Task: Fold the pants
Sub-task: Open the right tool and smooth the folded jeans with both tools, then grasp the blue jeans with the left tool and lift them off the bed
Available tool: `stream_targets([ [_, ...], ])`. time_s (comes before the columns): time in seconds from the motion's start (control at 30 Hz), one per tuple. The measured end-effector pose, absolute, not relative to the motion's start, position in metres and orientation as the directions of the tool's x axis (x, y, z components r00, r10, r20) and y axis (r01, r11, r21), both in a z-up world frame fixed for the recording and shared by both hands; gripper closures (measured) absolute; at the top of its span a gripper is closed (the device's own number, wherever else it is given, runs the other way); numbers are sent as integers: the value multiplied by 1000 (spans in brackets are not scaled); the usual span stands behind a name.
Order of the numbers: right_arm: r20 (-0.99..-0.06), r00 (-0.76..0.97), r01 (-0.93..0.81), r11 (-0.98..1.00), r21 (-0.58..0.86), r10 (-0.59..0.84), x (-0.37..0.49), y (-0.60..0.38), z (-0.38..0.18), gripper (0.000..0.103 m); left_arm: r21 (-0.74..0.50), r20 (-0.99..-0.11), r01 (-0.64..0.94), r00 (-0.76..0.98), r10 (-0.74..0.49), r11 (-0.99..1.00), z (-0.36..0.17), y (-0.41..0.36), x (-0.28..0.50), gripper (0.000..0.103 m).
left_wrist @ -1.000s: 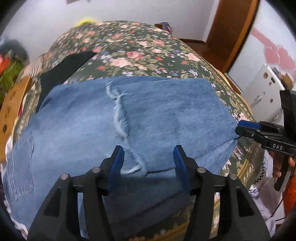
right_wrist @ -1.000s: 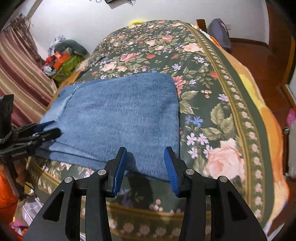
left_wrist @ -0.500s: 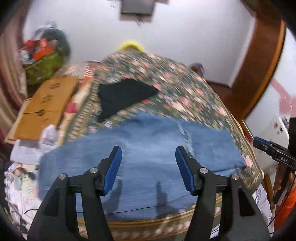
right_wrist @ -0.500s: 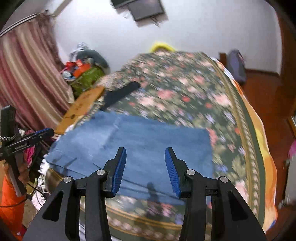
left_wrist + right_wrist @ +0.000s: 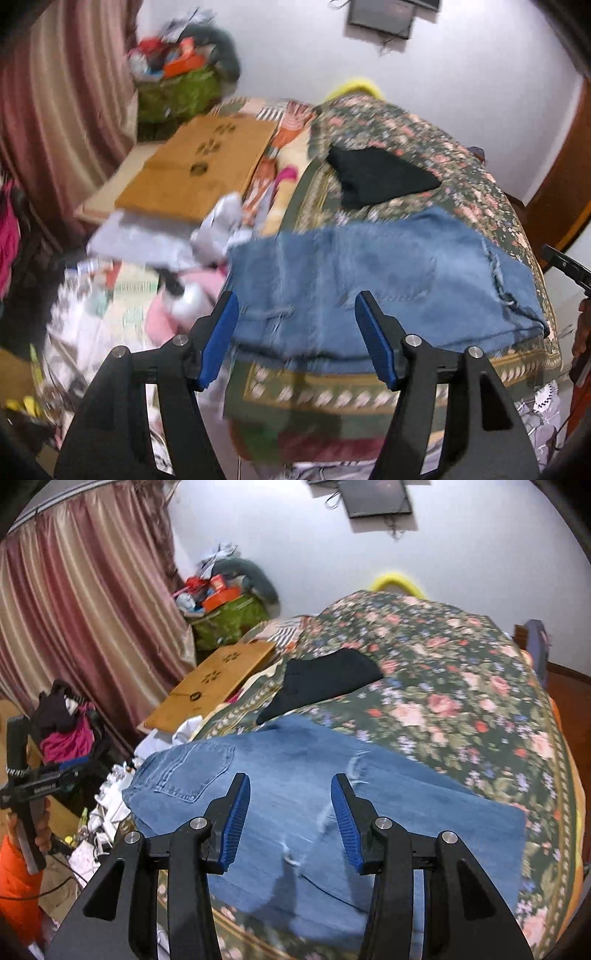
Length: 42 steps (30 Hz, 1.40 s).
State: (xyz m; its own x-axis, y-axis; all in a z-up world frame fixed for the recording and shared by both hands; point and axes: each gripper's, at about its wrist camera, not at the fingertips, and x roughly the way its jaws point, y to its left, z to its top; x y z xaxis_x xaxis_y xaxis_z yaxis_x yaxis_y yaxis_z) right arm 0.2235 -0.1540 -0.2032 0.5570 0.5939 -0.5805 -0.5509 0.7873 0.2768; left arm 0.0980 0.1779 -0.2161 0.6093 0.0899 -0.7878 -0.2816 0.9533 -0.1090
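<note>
The pants point(image 5: 295, 794) lie on the bed point(image 5: 461, 701), seemingly before a garment point(image 5: 325, 679).

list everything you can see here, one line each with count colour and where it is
jeans: 1, blue denim, folded flat at the near edge of the bed
bedspread: 1, dark green with pink flowers, covering the bed
black garment: 1, black, on the bedspread beyond the jeans
cardboard sheet: 1, brown, left of the bed
curtain: 1, pink and cream stripes, far left
green bag: 1, green, piled with clutter, by the wall
wall screen: 1, black, high on the white wall
left gripper: 1, black with blue pads, jaws opening, nothing between them
right gripper: 1, black with blue pads, open, empty, above the jeans
</note>
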Motion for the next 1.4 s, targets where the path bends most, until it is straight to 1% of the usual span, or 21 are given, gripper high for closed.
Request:
stream_targets([
  [0.1, -621, 528, -560, 787, 259, 580, 229, -135, -214, 61, -162, -812, -311, 581, 53, 936, -237, 191, 86, 37],
  [0.2, -662, 502, -566, 790, 235, 556, 233, -120, -226, 61, -213, -832, -328, 554, 5, 920, -261, 196, 82, 33],
  [0.3, -706, 473, -567, 796, 213, 526, 236, -108, -239, 61, -273, -850, -325, 522, -69, 906, -285, 192, 81, 33],
  [0.43, -762, 445, -575, 803, 160, 470, 237, -97, -258, 61, -361, -852, -316, 494, -172, 878, -311, 185, 84, 33],
  [0.47, -771, 436, -577, 802, 156, 464, 238, -95, -262, 61, -371, -849, -316, 496, -181, 873, -314, 184, 84, 31],
  [0.5, -779, 425, -578, 800, 159, 462, 239, -94, -266, 61, -374, -843, -314, 507, -179, 873, -315, 183, 85, 26],
  [0.53, -781, 419, -579, 799, 164, 463, 239, -94, -270, 60, -386, -835, -307, 517, -188, 870, -315, 182, 86, 21],
  [0.6, -774, 423, -585, 794, 165, 472, 237, -94, -270, 56, -432, -815, -303, 535, -223, 850, -315, 183, 88, 16],
  [0.63, -774, 424, -586, 794, 162, 470, 236, -93, -270, 56, -460, -803, -307, 544, -243, 833, -316, 185, 89, 12],
  [0.73, -772, 421, -592, 789, 163, 476, 236, -92, -271, 53, -514, -780, -313, 559, -282, 799, -322, 189, 94, 8],
  [0.8, -769, 421, -594, 787, 168, 481, 236, -92, -272, 53, -545, -763, -316, 572, -303, 777, -324, 191, 98, 1],
  [0.93, -765, 417, -596, 784, 177, 490, 238, -91, -273, 52, -588, -737, -341, 600, -312, 733, -325, 200, 106, 1],
  [1.07, -762, 416, -598, 781, 182, 496, 238, -91, -273, 52, -657, -699, -372, 626, -345, 656, -329, 217, 114, 1],
  [1.17, -760, 416, -597, 780, 185, 499, 239, -91, -273, 52, -682, -689, -395, 630, -359, 615, -336, 227, 126, 1],
  [1.2, -760, 416, -598, 780, 185, 499, 239, -92, -274, 52, -683, -689, -402, 631, -356, 610, -338, 229, 129, 5],
  [1.23, -759, 416, -597, 780, 187, 501, 239, -92, -274, 52, -669, -701, -413, 625, -342, 618, -339, 231, 134, 13],
  [1.27, -758, 416, -597, 780, 189, 503, 239, -92, -274, 52, -652, -716, -423, 617, -327, 629, -339, 231, 136, 19],
  [1.33, -757, 416, -597, 779, 192, 505, 240, -92, -273, 52, -611, -746, -444, 600, -289, 655, -339, 232, 143, 35],
  [1.37, -756, 416, -597, 779, 192, 505, 240, -92, -273, 52, -597, -755, -449, 595, -277, 664, -338, 231, 144, 38],
  [1.4, -756, 416, -597, 779, 192, 505, 240, -92, -274, 52, -582, -763, -448, 589, -266, 678, -336, 230, 145, 44],
])
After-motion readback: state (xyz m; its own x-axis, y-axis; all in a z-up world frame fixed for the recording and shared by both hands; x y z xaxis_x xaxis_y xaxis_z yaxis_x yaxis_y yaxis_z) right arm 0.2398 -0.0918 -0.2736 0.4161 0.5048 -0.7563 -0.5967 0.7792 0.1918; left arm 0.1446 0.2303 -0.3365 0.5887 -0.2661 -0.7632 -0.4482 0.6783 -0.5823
